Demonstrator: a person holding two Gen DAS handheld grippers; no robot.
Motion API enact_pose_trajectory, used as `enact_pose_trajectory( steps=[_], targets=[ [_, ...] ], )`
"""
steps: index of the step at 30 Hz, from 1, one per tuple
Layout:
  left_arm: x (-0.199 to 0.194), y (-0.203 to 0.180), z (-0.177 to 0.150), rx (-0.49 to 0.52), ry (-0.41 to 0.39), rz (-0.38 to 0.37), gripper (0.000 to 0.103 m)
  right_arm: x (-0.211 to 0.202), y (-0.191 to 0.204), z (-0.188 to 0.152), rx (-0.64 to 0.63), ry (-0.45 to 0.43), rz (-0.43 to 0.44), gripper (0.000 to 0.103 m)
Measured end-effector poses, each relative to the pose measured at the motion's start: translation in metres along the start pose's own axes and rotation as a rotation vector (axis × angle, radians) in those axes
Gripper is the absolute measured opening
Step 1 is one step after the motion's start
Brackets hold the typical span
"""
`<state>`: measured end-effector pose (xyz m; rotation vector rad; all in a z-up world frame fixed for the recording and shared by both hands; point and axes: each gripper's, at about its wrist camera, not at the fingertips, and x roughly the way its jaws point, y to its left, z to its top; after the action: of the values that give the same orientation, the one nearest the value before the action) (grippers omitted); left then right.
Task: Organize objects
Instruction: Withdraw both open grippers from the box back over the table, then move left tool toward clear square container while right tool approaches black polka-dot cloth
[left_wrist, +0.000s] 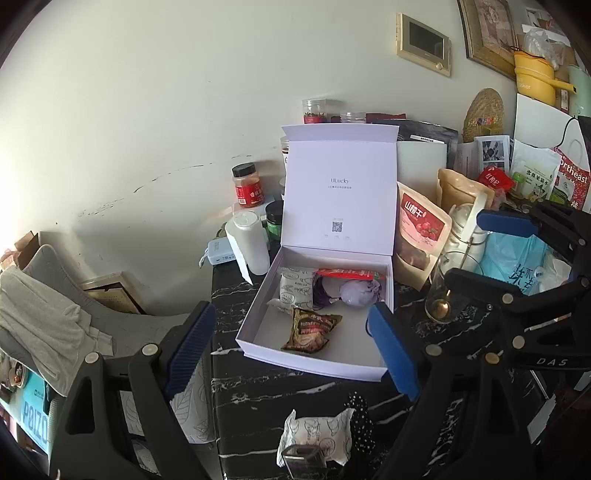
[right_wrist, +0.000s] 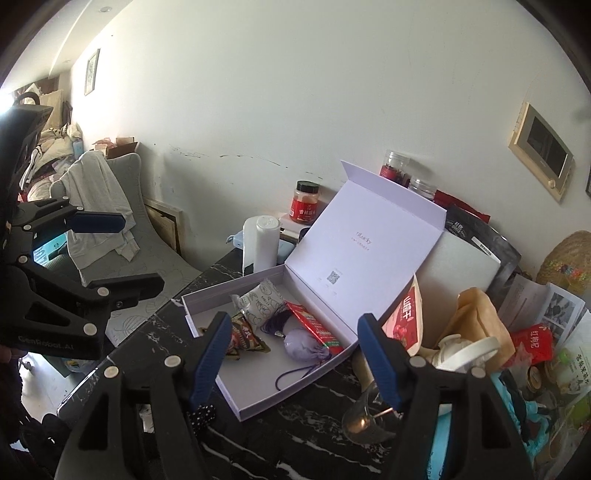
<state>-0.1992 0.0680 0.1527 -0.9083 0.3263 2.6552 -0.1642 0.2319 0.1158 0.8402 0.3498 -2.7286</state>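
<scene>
I have both tongs spread and empty. The left tongs (left_wrist: 291, 347) hang in front of the white box (left_wrist: 384, 277), blue pads well apart with nothing between them but the view of the box. The right tongs (right_wrist: 291, 354) are spread too, on the box's right side and above its front corner, nothing touching their pads.

The box is my landmark: it sits open on the black marbled worktop (left_wrist: 258, 391), lid (left_wrist: 340, 192) upright at its back. Inside it lie a brown snack packet (left_wrist: 310, 330) toward the front, a white wrapped pastry (left_wrist: 293, 290) behind that, a lilac sachet (left_wrist: 356, 293) with a purple cord, and a red sachet (left_wrist: 345, 274) along the back wall.

Still outside, on the worktop in front of the box, lies a second wrapped pastry (left_wrist: 317, 435) with a black dotted piece of fabric (left_wrist: 360, 413) just beside it. Left of the box stands a white bottle (left_wrist: 249, 243); right of it, a red fruit pouch (left_wrist: 421, 229) and a glass (left_wrist: 443, 288) holding a spoon.

I judge I am between picks, with packing partly done. The next move would call for lowering the left tongs onto the pastry in front of the box, closing gently on its soft wrapper, then lifting it over the front wall into the free front-right part.
</scene>
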Motion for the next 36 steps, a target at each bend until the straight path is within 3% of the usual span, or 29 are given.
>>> enact_pose_trajectory(
  steps=[18, 36],
  targets=[
    [-0.049, 0.007, -0.073, -0.077, 0.033, 0.033, 0.085, -0.029, 0.041, -0.05, -0.027, 0.033, 0.06, 0.071],
    [-0.038, 0.013, -0.154, -0.143, 0.121, 0.029, 0.086, -0.005, 0.08, -0.101, -0.032, 0.142, 0.142, 0.071]
  ],
)
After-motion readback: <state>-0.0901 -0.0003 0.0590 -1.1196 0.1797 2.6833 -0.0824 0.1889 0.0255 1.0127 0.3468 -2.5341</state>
